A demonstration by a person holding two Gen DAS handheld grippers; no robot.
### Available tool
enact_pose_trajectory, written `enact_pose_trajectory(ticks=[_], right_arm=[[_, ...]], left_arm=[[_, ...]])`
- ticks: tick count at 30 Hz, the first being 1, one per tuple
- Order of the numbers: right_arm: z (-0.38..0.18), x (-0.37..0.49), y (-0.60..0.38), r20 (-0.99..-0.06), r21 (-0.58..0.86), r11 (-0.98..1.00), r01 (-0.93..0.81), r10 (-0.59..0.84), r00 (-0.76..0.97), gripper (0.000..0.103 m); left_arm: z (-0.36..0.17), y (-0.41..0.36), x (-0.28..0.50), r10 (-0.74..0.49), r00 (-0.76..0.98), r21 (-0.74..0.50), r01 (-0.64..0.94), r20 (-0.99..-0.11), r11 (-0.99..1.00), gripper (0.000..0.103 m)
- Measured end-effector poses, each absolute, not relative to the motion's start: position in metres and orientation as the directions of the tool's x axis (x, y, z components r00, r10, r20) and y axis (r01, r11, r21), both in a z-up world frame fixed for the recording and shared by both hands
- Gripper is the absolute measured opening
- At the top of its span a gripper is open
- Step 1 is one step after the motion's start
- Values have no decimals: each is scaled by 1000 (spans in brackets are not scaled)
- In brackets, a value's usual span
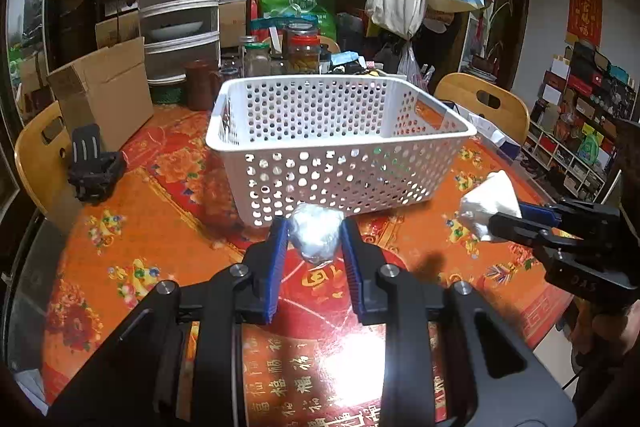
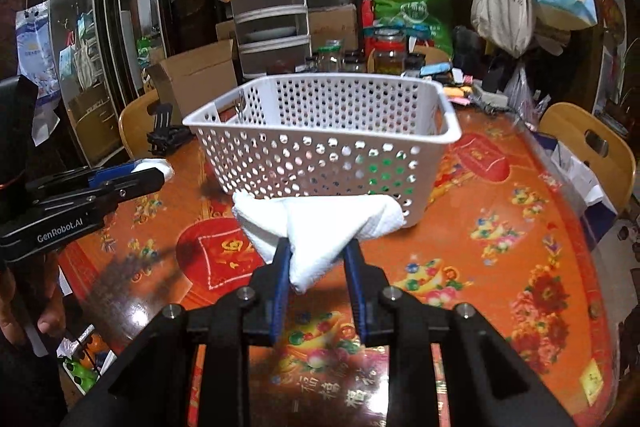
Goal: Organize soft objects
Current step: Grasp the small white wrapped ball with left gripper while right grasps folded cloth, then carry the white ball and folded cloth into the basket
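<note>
A white perforated plastic basket (image 1: 340,147) stands in the middle of the round table; it also shows in the right wrist view (image 2: 320,131). My left gripper (image 1: 314,233) is shut on a small wad wrapped in clear plastic (image 1: 316,235), held above the table just in front of the basket. My right gripper (image 2: 316,247) is shut on a folded white paper towel (image 2: 316,227), held in front of the basket's near wall. In the left wrist view the right gripper (image 1: 504,217) and its towel (image 1: 490,203) hang to the basket's right. The left gripper (image 2: 160,171) shows at the left of the right wrist view.
The table carries a red and orange patterned cloth (image 1: 160,227). A cardboard box (image 1: 104,99), a black phone stand (image 1: 94,167), glass jars (image 1: 300,51) and a stacked food cover (image 1: 180,7) sit behind the basket. Wooden chairs (image 1: 484,107) ring the table.
</note>
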State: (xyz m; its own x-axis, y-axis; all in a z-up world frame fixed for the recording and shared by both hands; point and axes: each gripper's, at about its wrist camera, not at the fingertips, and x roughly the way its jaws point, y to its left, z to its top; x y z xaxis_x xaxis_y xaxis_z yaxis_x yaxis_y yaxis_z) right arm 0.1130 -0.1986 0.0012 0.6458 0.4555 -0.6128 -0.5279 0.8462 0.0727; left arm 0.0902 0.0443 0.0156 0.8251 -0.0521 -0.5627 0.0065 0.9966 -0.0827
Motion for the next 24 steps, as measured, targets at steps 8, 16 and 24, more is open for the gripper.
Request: enact_pose_trajectory(ticks=[8,16,24], right_arm=[[24,109,-209,-590,65,846,-530,461,663,25],[45,113,-214,-569,57,847,-528,462,680,25],[71,127,-211,-554,37,851,-524,453,698,25]], left_arm=[[42,40,82,-50,841,-85,5,-539,996,25],[68,48,86,-56,855,-100,5,-516,995,25],[96,57,99,-62,856,-118,1,-513,993,25]])
